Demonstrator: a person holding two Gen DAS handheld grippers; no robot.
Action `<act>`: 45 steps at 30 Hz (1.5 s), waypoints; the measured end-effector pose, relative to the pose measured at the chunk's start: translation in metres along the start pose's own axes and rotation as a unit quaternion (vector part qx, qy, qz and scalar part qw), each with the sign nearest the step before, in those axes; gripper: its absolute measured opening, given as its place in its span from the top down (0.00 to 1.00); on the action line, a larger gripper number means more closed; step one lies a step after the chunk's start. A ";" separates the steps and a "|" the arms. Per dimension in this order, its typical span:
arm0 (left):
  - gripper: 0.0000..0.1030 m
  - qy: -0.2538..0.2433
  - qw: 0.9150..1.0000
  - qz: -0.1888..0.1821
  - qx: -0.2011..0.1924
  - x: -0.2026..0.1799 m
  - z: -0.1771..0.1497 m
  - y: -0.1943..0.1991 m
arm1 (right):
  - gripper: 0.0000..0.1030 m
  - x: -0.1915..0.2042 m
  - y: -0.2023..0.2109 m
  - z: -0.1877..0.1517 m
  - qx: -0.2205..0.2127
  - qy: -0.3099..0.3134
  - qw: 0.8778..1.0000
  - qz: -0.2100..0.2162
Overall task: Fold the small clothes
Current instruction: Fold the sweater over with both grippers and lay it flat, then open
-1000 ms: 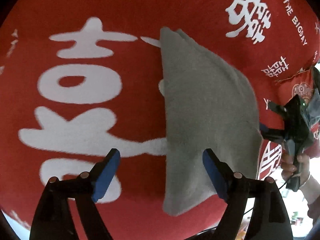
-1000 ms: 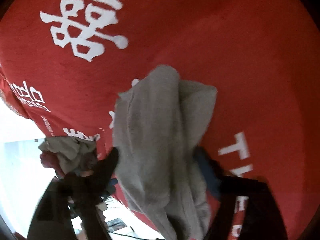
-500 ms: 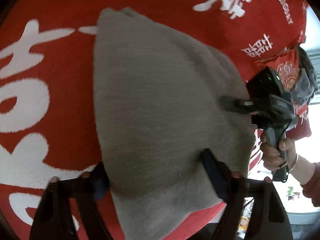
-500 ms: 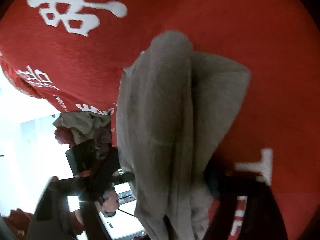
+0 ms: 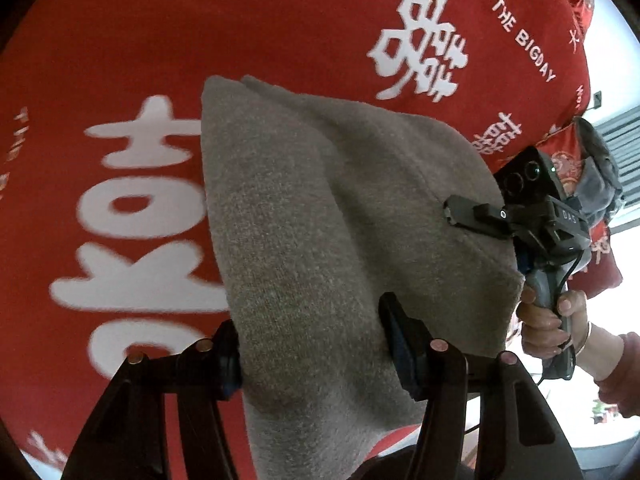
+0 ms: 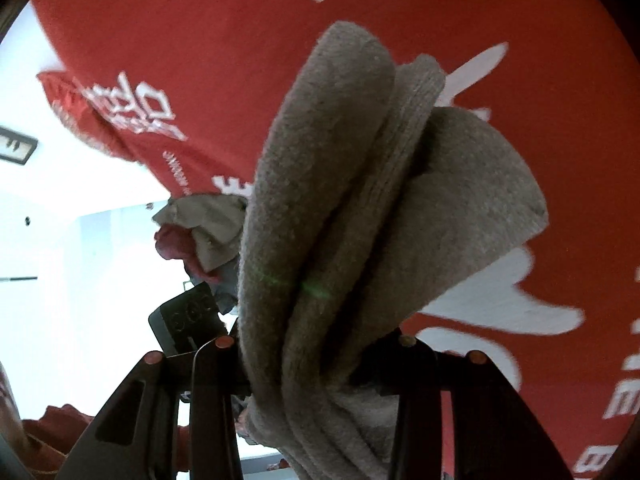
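Red cloth (image 5: 280, 20) printed with large white characters and the words "THE BIGDAY" fills the background of both wrist views, covering the surface under the work; past its edge the room is bright and washed out.

Over it hangs a grey garment (image 5: 320, 220), thick and fuzzy, held up between the two tools. In the left wrist view it spreads as a broad folded panel; in the right wrist view it bunches into several stacked folds (image 6: 340, 200) running away from the camera.

At the cloth's far edge sits a small heap of other clothes (image 6: 200, 228), pale grey and dark red, too crumpled to tell apart.

The left gripper (image 5: 312, 352) has its jaws clamped on the near edge of the grey garment, the fabric filling the gap between the blue pads. The right gripper (image 6: 308, 360) has its jaws pressed on the gathered folds. In the left view a hand (image 5: 548, 316) holds its handle.
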State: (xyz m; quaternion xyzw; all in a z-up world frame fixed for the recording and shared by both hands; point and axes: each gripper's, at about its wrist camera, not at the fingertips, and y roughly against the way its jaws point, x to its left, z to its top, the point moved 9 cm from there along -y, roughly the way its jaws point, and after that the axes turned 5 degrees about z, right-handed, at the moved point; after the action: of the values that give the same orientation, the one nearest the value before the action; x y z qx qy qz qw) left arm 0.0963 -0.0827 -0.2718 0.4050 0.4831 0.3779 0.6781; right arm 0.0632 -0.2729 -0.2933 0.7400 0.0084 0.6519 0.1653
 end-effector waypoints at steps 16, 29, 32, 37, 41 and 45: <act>0.01 0.059 0.977 0.207 0.010 0.061 -0.063 0.006 | 0.36 -0.048 0.010 -0.052 0.000 0.016 0.963 -0.270; 0.01 0.098 0.976 0.193 -0.013 0.071 -0.064 0.038 | 0.93 -0.070 -0.044 -0.123 0.069 0.082 0.920 -0.378; 0.01 0.107 0.971 0.212 -0.006 0.077 -0.070 0.042 | 0.94 -0.079 -0.030 -0.128 0.044 0.048 0.923 -0.378; 0.01 0.099 0.966 0.238 0.025 0.078 -0.078 0.052 | 0.92 -0.066 -0.008 -0.138 0.029 0.035 0.917 -0.397; 0.01 0.088 0.964 0.248 0.030 0.071 -0.078 0.068 | 0.92 -0.042 0.004 -0.140 0.008 0.031 0.913 -0.406; 0.01 0.078 0.964 0.250 0.040 0.060 -0.077 0.080 | 0.91 -0.012 0.015 -0.136 -0.013 0.029 0.913 -0.408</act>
State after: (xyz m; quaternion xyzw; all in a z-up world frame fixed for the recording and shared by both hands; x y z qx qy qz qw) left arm 0.0274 0.0163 -0.2354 0.5088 0.4328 0.5464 0.5052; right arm -0.0730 -0.2576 -0.2878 0.6508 0.3055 0.5491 0.4261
